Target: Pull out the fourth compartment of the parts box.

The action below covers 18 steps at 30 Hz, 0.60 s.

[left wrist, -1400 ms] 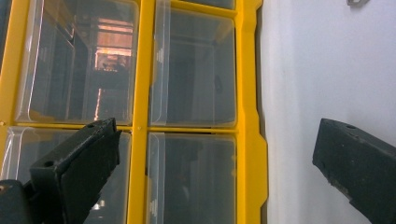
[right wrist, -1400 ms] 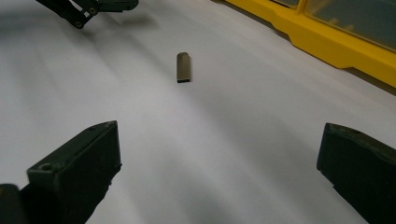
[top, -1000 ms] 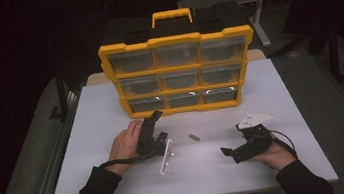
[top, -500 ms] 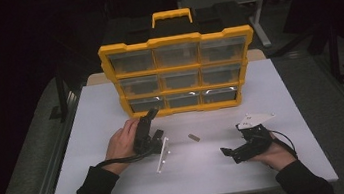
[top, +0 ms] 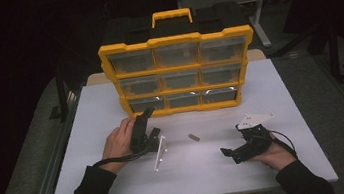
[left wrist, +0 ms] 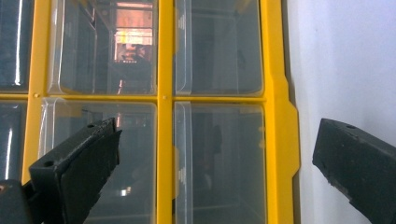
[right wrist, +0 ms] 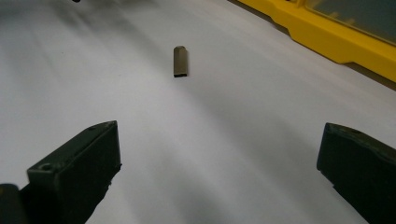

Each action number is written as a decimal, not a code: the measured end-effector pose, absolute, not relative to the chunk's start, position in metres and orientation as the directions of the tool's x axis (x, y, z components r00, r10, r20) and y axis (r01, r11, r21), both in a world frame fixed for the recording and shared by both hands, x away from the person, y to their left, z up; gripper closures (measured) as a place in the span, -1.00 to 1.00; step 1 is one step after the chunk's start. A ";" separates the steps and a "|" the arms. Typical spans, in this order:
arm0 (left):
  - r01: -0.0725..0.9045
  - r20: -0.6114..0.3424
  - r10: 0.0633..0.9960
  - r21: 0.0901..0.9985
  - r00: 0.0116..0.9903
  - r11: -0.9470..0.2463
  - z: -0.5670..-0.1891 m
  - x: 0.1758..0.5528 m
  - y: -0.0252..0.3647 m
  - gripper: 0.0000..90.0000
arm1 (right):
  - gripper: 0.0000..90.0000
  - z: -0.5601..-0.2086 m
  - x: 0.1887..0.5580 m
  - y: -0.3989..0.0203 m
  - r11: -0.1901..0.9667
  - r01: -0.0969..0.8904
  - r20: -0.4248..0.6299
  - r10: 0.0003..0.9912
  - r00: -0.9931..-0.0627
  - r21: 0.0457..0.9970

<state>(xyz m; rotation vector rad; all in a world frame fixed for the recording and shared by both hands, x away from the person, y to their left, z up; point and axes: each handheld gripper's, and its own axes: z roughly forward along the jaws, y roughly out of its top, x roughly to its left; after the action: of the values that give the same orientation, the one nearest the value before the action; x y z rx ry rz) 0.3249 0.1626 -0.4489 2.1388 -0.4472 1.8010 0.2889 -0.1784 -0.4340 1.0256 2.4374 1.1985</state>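
Yellow-framed organizer (top: 179, 71) stands upright at the far side of the white table (top: 293, 111). The left gripper (top: 144, 126) points at its bottom-left drawer (top: 143, 105), jaws spread wide and empty, just short of it. A small grey peg (top: 194, 137) lies on the table between the grippers. The right gripper (top: 232, 150) rests low, aimed at the peg, jaws wide apart, holding nothing.

The organizer case (top: 179, 73) has a bright yellow frame, a yellow handle, a black top and clear drawers. The table (top: 288, 112) is plain white. The small piece (right wrist: 180, 60) on it is dull brown-grey. Both grippers, left (top: 145, 118) and right (top: 223, 151), are black.
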 end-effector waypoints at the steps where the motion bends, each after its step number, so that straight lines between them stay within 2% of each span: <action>1: -0.427 0.986 -0.039 0.034 0.162 -0.904 -0.449 0.325 0.163 -0.99 | -1.00 -0.434 0.289 -0.178 0.418 0.488 0.090 0.682 -0.726 0.766; 18: -0.407 0.990 -0.036 0.024 0.139 -0.913 -0.440 0.328 0.167 -0.99 | -1.00 -0.434 0.289 -0.178 0.423 0.487 0.093 0.675 -0.732 0.764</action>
<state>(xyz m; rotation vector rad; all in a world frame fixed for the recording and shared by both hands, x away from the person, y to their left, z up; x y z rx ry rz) 0.3278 0.1667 -0.4404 2.1332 -0.4311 1.8402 0.2887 -0.1775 -0.4340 1.0188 2.4491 1.2011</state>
